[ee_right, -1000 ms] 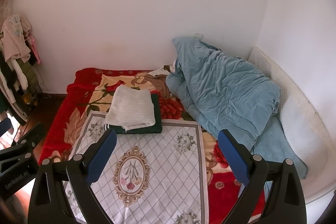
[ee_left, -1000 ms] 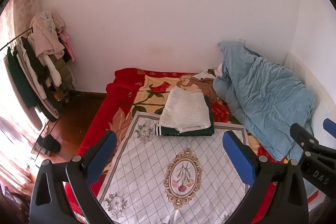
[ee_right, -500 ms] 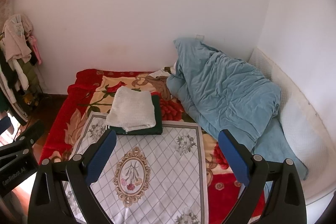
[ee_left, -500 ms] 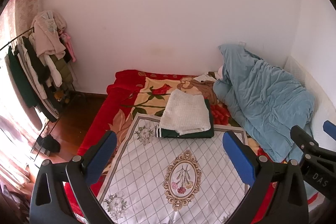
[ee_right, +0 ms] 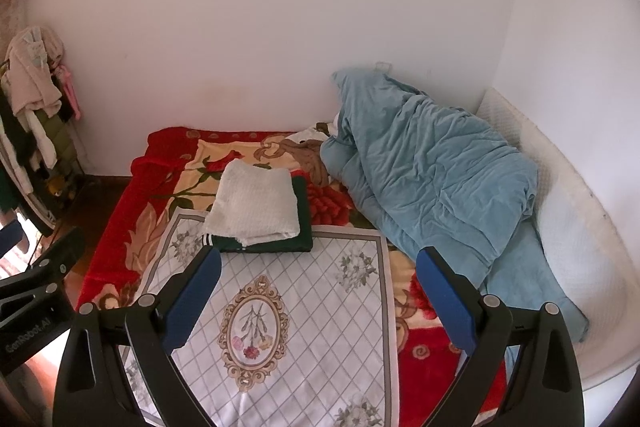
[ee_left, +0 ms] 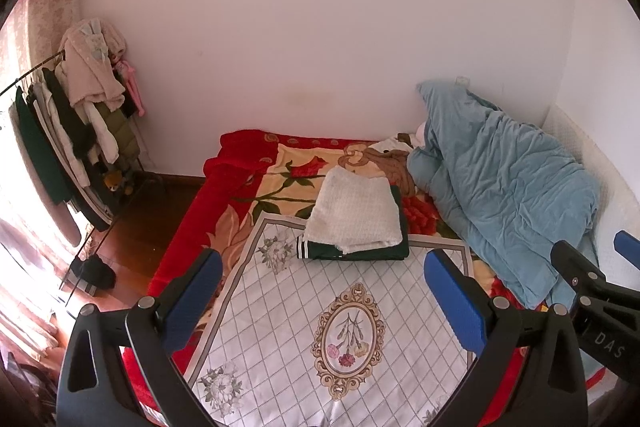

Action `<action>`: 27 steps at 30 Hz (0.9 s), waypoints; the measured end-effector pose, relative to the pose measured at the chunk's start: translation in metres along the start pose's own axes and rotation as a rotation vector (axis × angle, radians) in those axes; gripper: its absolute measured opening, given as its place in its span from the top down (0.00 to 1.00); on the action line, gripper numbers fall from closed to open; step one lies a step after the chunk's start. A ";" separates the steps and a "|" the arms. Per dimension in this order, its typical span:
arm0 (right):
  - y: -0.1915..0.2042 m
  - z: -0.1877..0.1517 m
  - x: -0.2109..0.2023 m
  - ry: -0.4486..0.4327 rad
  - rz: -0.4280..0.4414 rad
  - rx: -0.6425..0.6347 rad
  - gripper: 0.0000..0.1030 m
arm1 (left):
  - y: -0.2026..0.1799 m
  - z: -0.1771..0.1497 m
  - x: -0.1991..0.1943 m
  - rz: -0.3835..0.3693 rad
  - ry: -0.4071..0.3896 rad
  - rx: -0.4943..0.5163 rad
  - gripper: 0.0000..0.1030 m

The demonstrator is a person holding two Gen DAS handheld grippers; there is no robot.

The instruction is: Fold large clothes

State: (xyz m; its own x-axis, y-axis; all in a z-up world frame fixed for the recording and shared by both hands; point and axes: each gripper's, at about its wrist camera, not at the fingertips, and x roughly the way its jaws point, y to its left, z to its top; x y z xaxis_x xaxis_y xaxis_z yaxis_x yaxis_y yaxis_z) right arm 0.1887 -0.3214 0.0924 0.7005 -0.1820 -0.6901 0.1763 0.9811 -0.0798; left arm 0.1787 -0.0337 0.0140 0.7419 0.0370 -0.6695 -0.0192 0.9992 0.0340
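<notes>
**Both grippers wide, nothing held**

Left gripper (ee_left: 322, 291) and right gripper (ee_right: 318, 287) hang spread apart above the bed (ee_right: 440, 363). Beyond them, a folded white garment (ee_right: 256, 205) tops a dark green one (ee_right: 304, 227) at the quilted sheet's (ee_left: 288, 311) far edge.

My two wrist cameras sit side by side, high above the bed (ee_left: 224, 163), looking down toward the far wall; both share the folded stack (ee_right: 256, 203).
</notes>
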 end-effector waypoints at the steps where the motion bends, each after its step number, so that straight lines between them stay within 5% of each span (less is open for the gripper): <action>1: 0.000 -0.003 -0.002 -0.002 -0.002 0.000 0.04 | 0.000 -0.001 0.000 0.000 -0.001 0.000 0.00; 27: 0.002 -0.003 -0.001 -0.016 0.008 -0.016 0.03 | 0.000 -0.002 -0.001 0.003 -0.004 -0.003 0.00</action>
State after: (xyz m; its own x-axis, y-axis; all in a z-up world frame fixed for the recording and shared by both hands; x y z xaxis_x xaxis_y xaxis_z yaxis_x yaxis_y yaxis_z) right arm 0.1863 -0.3193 0.0911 0.7125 -0.1753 -0.6794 0.1599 0.9834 -0.0861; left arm 0.1769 -0.0336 0.0130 0.7443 0.0396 -0.6667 -0.0232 0.9992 0.0334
